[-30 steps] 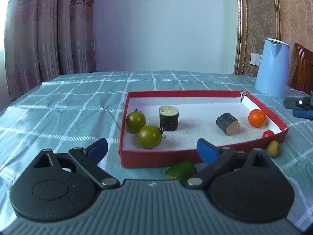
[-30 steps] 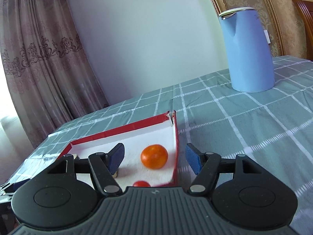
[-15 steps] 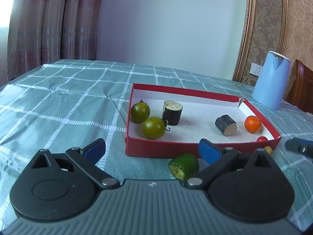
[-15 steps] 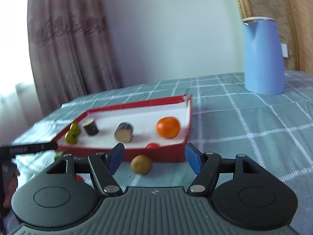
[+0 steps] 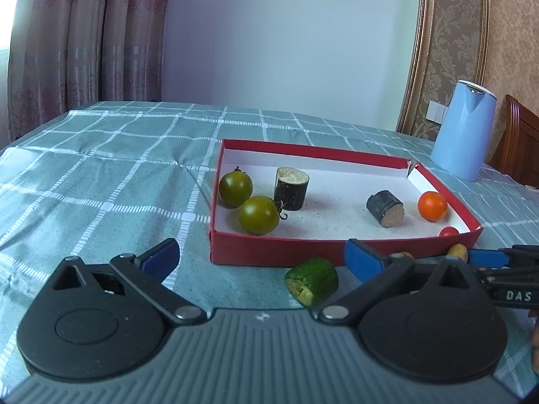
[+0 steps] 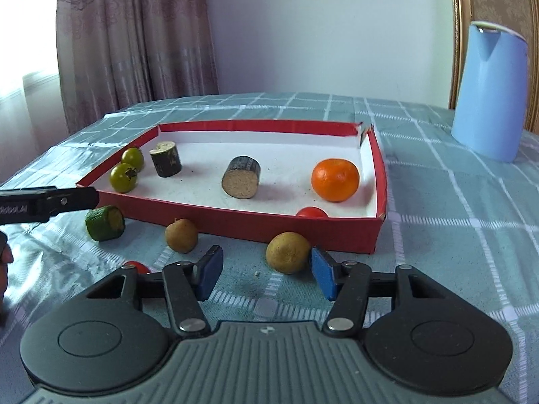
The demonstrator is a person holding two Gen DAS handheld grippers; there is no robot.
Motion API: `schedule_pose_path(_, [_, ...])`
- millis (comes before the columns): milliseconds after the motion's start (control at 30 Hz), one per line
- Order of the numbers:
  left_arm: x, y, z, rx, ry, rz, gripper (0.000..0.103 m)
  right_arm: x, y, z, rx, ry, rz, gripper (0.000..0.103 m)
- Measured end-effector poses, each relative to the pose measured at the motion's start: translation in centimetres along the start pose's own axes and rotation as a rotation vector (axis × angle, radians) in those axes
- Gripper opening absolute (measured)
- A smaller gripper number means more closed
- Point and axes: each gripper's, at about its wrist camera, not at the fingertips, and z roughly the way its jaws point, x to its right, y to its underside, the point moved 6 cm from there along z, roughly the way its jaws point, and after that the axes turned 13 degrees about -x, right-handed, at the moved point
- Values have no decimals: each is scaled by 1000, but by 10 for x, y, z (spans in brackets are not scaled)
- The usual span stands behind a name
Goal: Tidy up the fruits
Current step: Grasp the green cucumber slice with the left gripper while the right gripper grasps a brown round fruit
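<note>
A red box [image 6: 379, 181] with a white floor holds two green tomatoes [image 6: 124, 176], two dark cut cylinders [image 6: 242, 181], an orange [image 6: 335, 180] and a small red tomato [image 6: 311, 212]. On the cloth in front of it lie a green chunk [image 6: 104, 223], two brown round fruits and another red tomato [image 6: 136, 266]. My right gripper [image 6: 266, 271] is closing, with the nearer brown fruit [image 6: 288, 252] just ahead between its fingertips, beside the right pad and clear of the left one. My left gripper [image 5: 261, 257] stands wide open behind the green chunk [image 5: 311, 286].
A blue kettle [image 6: 488, 91] stands at the back right on the green checked tablecloth [image 5: 101, 175]. A wooden chair [image 5: 518, 155] is behind it. Curtains and a wall close the far side. The left gripper's arm [image 6: 50, 202] reaches in from the left.
My right gripper swung off the box, came down to the cloth in front of it and narrowed around the brown fruit. It now shows at the right of the left wrist view.
</note>
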Motion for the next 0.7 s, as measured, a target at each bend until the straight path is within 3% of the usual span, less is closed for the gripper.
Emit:
schedule_pose_path(267, [5,4,-1,-14,24,30,103,7,-1,5,-11,32,41,30])
schedule_pose_path(467, [25,11,-6,8,-9,145,103,8,-1,4,-5,26,51,28])
schedule_pose_path(700, [29,15,6,-61,-45,170,76,9,-1,5,-6,25,51,28])
